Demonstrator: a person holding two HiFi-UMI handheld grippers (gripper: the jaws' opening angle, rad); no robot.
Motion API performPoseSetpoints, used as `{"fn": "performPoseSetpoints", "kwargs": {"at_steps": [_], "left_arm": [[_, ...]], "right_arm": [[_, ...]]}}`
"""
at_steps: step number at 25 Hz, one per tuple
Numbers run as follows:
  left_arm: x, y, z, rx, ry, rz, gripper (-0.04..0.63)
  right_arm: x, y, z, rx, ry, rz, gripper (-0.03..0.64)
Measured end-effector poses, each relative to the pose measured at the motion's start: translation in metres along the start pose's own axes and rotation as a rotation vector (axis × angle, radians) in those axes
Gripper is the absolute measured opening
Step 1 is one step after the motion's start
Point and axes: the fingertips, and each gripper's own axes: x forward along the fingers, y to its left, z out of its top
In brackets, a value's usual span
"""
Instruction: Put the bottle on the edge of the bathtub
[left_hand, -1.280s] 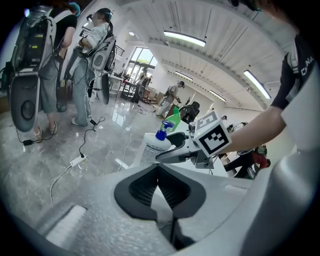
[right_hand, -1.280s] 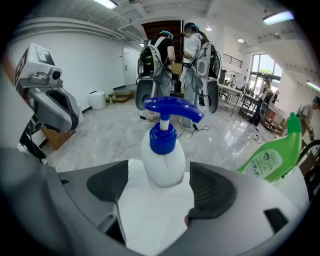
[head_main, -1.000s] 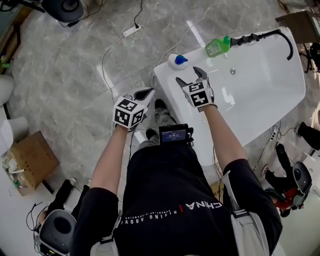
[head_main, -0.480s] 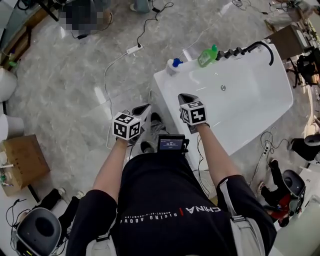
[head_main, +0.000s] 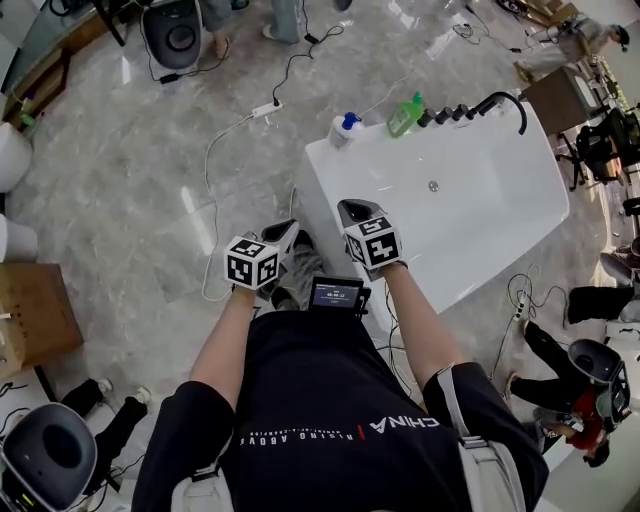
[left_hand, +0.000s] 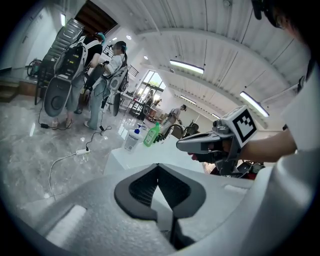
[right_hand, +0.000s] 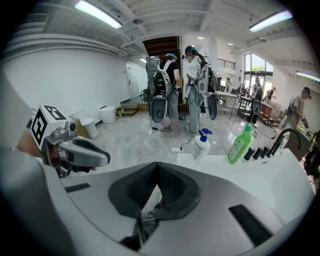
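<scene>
A white pump bottle (head_main: 346, 127) with a blue top and a green bottle (head_main: 405, 115) stand upright on the far corner rim of the white bathtub (head_main: 330, 190), next to the black faucet (head_main: 500, 100). My right gripper (head_main: 352, 208) hovers over the tub's near rim, shut and empty, well short of the bottles. My left gripper (head_main: 282, 233) hangs beside the tub over the floor, jaws together with nothing in them. Both bottles also show ahead in the gripper views: white bottle (left_hand: 132, 140) and green bottle (left_hand: 151, 135), then white bottle (right_hand: 201, 146) and green bottle (right_hand: 240, 144).
A power strip (head_main: 266, 107) with cables lies on the marble floor beyond the tub. A cardboard box (head_main: 30, 315) sits at the left. Round machines (head_main: 170, 30) and people wearing gear (right_hand: 172, 87) stand further off. Chairs and equipment crowd the right side (head_main: 595, 360).
My right gripper's jaws have gone from wide open to shut. Both grippers have drawn back from the tub's corner, and the bottles now sit farther away.
</scene>
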Motion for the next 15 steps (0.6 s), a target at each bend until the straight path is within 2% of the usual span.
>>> {"fn": "performPoseSetpoints", "kwargs": {"at_steps": [7, 15], "left_arm": [[-0.011, -0.013, -0.014, 0.048, 0.021, -0.018, 0.009], [-0.026, -0.013, -0.009, 0.040, -0.012, 0.010, 0.009]], "right_arm": [[-0.014, 0.031, -0.004, -0.027, -0.030, -0.013, 0.011], [-0.023, 0.040, -0.007, -0.007, -0.032, -0.042, 0.011]]}}
